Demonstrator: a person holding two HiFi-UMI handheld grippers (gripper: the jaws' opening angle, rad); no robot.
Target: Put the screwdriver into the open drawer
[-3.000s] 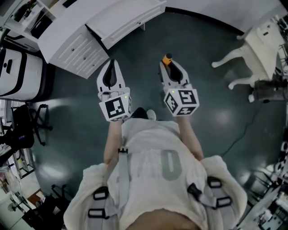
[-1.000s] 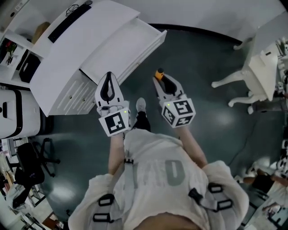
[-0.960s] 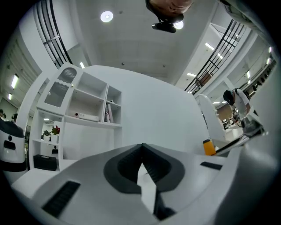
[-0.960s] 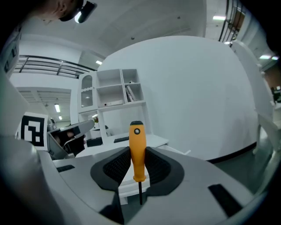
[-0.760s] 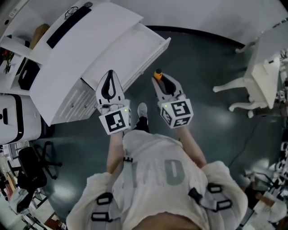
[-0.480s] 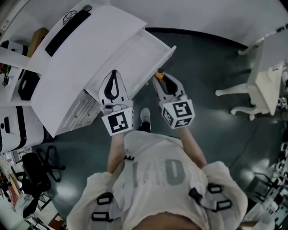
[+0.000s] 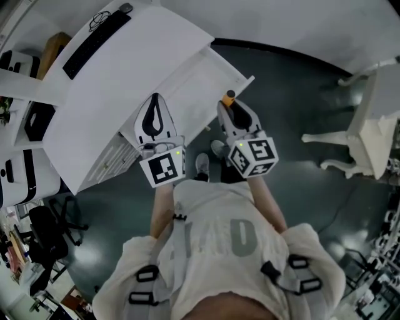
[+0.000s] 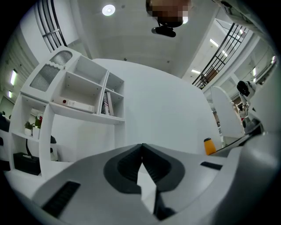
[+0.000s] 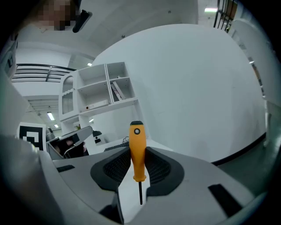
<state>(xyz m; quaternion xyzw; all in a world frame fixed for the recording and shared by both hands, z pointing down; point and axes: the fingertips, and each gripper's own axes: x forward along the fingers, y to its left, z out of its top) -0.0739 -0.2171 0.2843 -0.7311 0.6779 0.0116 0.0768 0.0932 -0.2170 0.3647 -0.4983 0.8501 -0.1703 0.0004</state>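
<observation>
R gripper: fingers clamped on the screwdriver by its orange handle. The handle end pokes past the tips and the shaft runs back btwn the fingers, so the handle prob. goes in first. It's at the drawer front edge, near the right corner, and looks not quite over the inside yet. L gripper: fingers closed, nothing btwn them. It hangs alongside, toward that edge's left end, w/ no job I can see.

We get bright even overhead light, ceiling lamp glaring; soft sheen on dark floor; heavy fisheye bend at edges, gripper-view corners black.
</observation>
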